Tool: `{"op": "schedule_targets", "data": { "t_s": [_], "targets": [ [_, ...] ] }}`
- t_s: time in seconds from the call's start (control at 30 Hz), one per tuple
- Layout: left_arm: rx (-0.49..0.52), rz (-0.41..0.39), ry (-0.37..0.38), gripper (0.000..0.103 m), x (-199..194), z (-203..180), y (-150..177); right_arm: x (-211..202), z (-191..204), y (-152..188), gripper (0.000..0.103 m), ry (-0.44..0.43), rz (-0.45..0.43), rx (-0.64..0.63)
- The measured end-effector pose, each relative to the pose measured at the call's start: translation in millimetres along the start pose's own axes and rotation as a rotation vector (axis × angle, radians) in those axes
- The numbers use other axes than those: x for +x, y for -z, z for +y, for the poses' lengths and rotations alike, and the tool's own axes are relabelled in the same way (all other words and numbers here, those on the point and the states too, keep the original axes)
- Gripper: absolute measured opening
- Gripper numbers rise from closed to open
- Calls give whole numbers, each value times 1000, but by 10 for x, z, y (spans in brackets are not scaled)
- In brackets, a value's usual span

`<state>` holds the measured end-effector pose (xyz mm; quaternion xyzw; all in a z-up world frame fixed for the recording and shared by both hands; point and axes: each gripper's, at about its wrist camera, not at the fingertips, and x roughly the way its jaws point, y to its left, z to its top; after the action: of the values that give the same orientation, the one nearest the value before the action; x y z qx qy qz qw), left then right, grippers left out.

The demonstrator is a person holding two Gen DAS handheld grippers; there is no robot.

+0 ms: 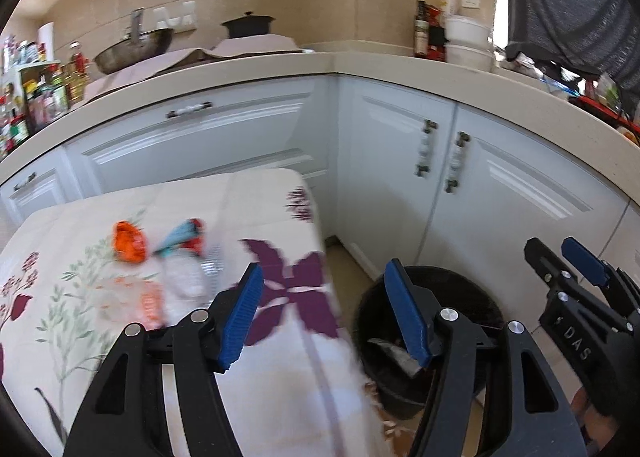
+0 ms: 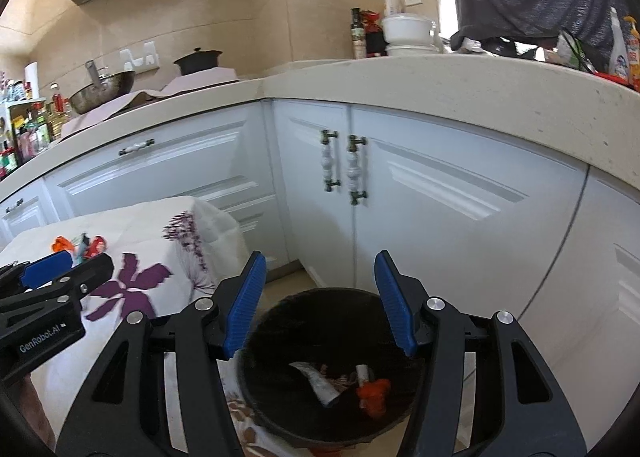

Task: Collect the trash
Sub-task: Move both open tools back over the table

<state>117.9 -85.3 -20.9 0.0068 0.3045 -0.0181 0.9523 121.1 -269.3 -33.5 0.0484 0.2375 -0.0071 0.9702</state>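
A black trash bin point(image 2: 332, 373) stands on the floor beside a table with a floral cloth point(image 1: 256, 377). In the bin lie a white wrapper point(image 2: 320, 381) and an orange scrap point(image 2: 374, 391). On the cloth lie an orange wrapper point(image 1: 128, 243), a blue and red wrapper point(image 1: 184, 235) and a crushed clear plastic bottle point(image 1: 188, 277). My left gripper point(image 1: 324, 309) is open and empty above the table's right edge. My right gripper point(image 2: 320, 301) is open and empty above the bin. The right gripper also shows in the left wrist view point(image 1: 560, 257), and the left gripper shows in the right wrist view point(image 2: 60, 269).
White cabinets point(image 2: 400, 185) with a beige countertop point(image 2: 440, 81) wrap the corner behind the bin. A wok point(image 1: 132, 49), a black pot point(image 1: 248, 25), bottles and bowls stand on the counter. A rack of bottles point(image 1: 28, 105) is at the far left.
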Motion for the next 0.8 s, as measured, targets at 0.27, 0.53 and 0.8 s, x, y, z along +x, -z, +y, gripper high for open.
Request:
{"op": "schedule_targets", "data": {
  "t_s": [0.27,0.53,0.8],
  "targets": [
    [-75,-5,-90,62,-198,662,56,-45,549,-39,55,-91,2,-49],
    [-148,0,-204,63,-365,1347,180,-87,1162,-59,55,-189,11,-114],
    [-221,13,-287,64,-413,1899,257,-68,1724,-26,55,-267,39,-179]
  ]
}}
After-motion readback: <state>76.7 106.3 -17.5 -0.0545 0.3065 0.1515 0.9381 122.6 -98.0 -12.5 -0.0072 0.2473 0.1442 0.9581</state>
